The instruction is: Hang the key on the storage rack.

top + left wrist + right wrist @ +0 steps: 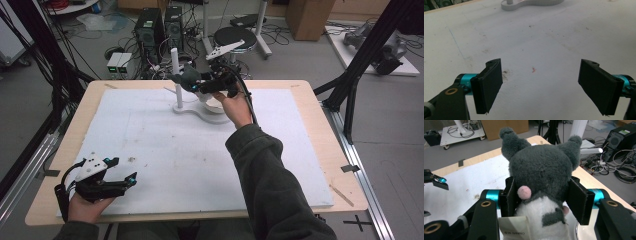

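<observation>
Plush toy (541, 172) clamped in your right gripper (212, 82) at the far side of the table; left gripper (122, 175) wide and empty.

High view: your right hand (237, 107) holds its gripper over the white stand base (192, 107) beside the upright white post (176, 70), with the grey plush toy (187, 77) at its tip, above the white mat (200, 150). Your left hand (85, 207) rests at the near left corner of the wooden table (325, 145), gripper pointing right. Left gripper view: both black jaws stand well apart with bare, stained mat between them; the stand base (529, 3) lies far ahead. Right gripper view: the jaws press on both sides of the toy's grey head and white body, which faces away; a pink ball sits on its back, a paper label (515, 228) hangs below. Your left gripper (435, 181) shows at the left edge.
</observation>
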